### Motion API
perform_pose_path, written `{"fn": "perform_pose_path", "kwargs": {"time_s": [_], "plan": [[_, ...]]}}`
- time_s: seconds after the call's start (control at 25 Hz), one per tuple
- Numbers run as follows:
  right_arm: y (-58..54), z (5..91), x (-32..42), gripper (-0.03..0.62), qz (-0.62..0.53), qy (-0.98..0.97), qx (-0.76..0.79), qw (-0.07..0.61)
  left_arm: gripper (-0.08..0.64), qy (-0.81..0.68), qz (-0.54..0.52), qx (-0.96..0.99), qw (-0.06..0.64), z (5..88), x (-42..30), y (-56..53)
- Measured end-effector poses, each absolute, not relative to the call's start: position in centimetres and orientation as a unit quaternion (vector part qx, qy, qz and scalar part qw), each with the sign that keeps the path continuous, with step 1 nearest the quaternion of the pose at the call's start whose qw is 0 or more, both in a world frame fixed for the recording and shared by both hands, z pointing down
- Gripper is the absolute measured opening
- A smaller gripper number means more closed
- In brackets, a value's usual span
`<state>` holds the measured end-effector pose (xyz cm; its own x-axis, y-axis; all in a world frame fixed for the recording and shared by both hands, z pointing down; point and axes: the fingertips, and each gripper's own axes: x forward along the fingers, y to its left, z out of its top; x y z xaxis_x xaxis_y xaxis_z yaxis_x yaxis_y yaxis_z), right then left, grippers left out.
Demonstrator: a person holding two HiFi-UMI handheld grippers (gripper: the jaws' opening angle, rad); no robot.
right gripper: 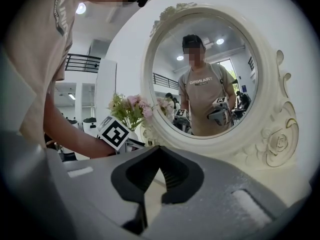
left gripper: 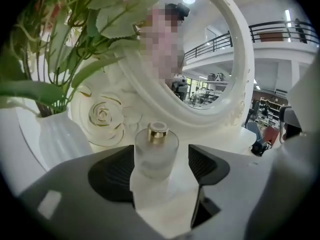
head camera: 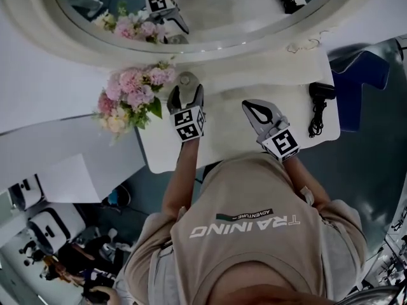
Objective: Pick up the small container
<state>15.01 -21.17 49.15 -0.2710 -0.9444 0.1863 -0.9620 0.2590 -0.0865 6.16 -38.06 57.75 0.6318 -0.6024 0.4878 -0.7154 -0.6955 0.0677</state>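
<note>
The small container point(head camera: 188, 79) is a frosted glass bottle point(left gripper: 156, 153) with a gold cap, standing upright on the white table point(head camera: 222, 138) just in front of the mirror's base. My left gripper point(head camera: 186, 94) is open, and in the left gripper view point(left gripper: 159, 166) the bottle stands between its two black pads point(left gripper: 116, 173) with a gap on the right side. My right gripper point(head camera: 254, 108) hovers over the table to the right, apart from the bottle. In the right gripper view its jaws point(right gripper: 159, 158) are shut with nothing between them.
A white vase of pink flowers point(head camera: 130, 97) stands close to the left of the bottle. The large round white mirror point(head camera: 191, 40) rises directly behind it. A black device with a cord point(head camera: 319, 103) lies at the table's right edge.
</note>
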Motion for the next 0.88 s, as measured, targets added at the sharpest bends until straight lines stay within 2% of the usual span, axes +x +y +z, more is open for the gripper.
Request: {"fn": "perform_pose_path", "kwargs": {"time_s": [0.88], "plan": [[-22.1,50.5,17.5,0.003,0.107,-0.783,0.610,0.055,0.354,-0.415,0.267,0.863,0.112,61.5,8.1,-42.1]]}}
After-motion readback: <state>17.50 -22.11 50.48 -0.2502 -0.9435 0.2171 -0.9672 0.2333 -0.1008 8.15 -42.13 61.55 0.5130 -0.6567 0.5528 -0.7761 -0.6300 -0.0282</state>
